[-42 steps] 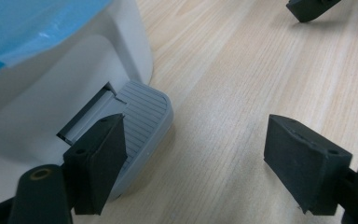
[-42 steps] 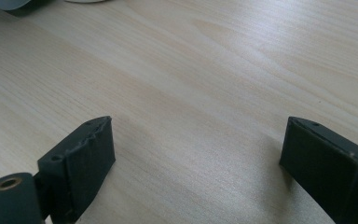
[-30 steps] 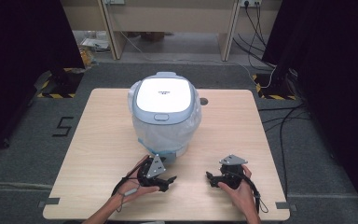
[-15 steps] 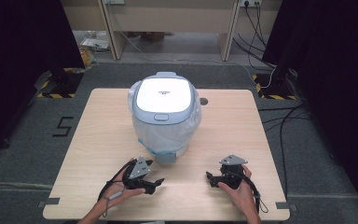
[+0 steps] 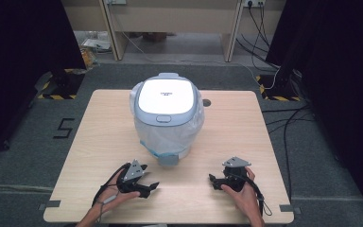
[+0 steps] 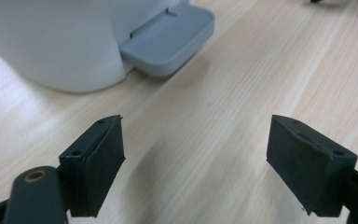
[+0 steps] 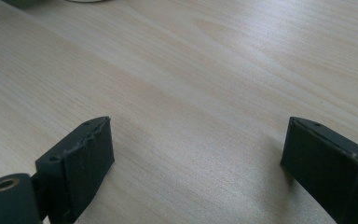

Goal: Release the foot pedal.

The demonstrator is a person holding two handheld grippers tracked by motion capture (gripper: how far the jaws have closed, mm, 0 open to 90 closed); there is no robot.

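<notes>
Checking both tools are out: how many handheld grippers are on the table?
2: the black left gripper near the table's front-left edge, and the black right gripper at front right, both jaws open, empty.

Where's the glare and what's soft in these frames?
High view: the pedal bin's white lid blows out under overhead light, print on it unreadable. Left gripper view: grey pedal and bin wall are soft, jaws sharp, faint shadows on the table. Right gripper view: pale sheen on the wood between the open jaws.
</notes>
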